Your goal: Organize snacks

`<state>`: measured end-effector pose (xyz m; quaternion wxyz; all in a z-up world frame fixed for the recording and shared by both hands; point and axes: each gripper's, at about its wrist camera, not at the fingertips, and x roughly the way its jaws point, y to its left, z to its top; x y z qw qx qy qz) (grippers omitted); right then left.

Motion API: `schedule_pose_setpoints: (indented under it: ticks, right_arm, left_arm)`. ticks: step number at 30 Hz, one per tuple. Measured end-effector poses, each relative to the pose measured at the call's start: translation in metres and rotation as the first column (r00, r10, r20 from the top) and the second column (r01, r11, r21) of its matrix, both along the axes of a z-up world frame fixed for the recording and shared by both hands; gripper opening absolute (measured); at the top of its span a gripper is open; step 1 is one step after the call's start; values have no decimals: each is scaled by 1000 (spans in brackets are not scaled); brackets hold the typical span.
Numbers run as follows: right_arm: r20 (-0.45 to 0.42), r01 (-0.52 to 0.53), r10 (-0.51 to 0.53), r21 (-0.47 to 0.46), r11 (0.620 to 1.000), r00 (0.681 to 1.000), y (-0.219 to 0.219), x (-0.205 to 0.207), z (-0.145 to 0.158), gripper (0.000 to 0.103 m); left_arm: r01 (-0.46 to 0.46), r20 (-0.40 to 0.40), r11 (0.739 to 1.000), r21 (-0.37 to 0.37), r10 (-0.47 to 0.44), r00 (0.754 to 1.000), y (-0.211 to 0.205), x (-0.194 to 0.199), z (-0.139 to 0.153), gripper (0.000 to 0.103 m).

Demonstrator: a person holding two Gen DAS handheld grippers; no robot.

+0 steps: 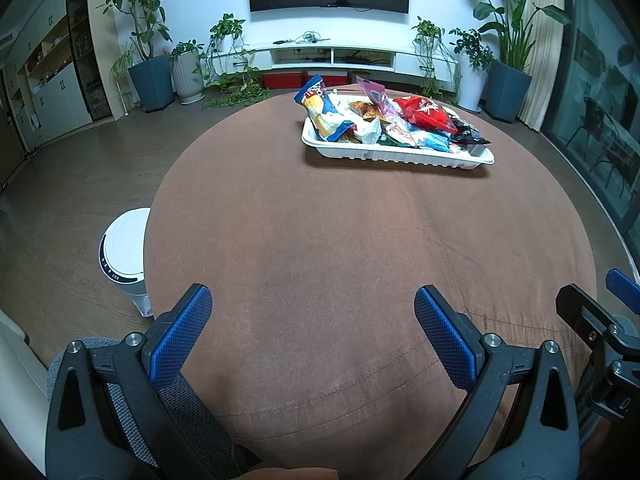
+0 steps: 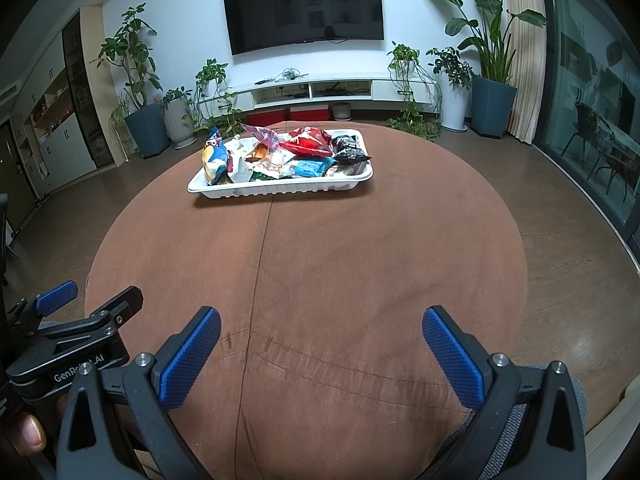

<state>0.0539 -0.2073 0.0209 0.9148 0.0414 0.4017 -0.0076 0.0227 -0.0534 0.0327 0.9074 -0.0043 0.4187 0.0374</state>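
A white plastic tray [image 1: 400, 155] [image 2: 280, 191] stands at the far side of the round brown table [image 1: 340, 240] [image 2: 320, 260]. It is heaped with several snack packets, among them a red bag [image 1: 426, 114] [image 2: 306, 141], a blue and yellow bag [image 1: 320, 110] [image 2: 214, 156] and a black packet [image 1: 468, 134] [image 2: 350, 148]. My left gripper [image 1: 314, 300] is open over the near table edge, nothing between its fingers. My right gripper [image 2: 322, 320] is open too, empty, to the right of the left one. Both are far from the tray.
A white round bin [image 1: 124, 256] stands on the floor left of the table. Beyond the table are a TV [image 2: 304, 8], a low white cabinet [image 1: 340, 56], and potted plants [image 1: 148, 76] [image 2: 492, 108]. Glass doors line the right side. A thumb [image 2: 30, 434] shows at lower left.
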Motion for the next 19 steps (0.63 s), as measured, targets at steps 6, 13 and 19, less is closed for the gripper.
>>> schedule_pose_setpoints:
  ticks: [6,13,19]
  right_arm:
    - [0,0,0,0,1000,1000,0,0,1,103]
    - [-2,-1,1,0,1000,1000,0,0,0,103]
    - [-5,0,0,4,1000,1000,0,-1,-1,103]
  left_arm:
    - [1,0,1000,0,-1,1000,0,0,-1,103]
    - [10,12,1000,-6,-10,1000,0,-2,-1,103]
    - [25,23,1000,-8,-25,999,-1,-4,-1,103]
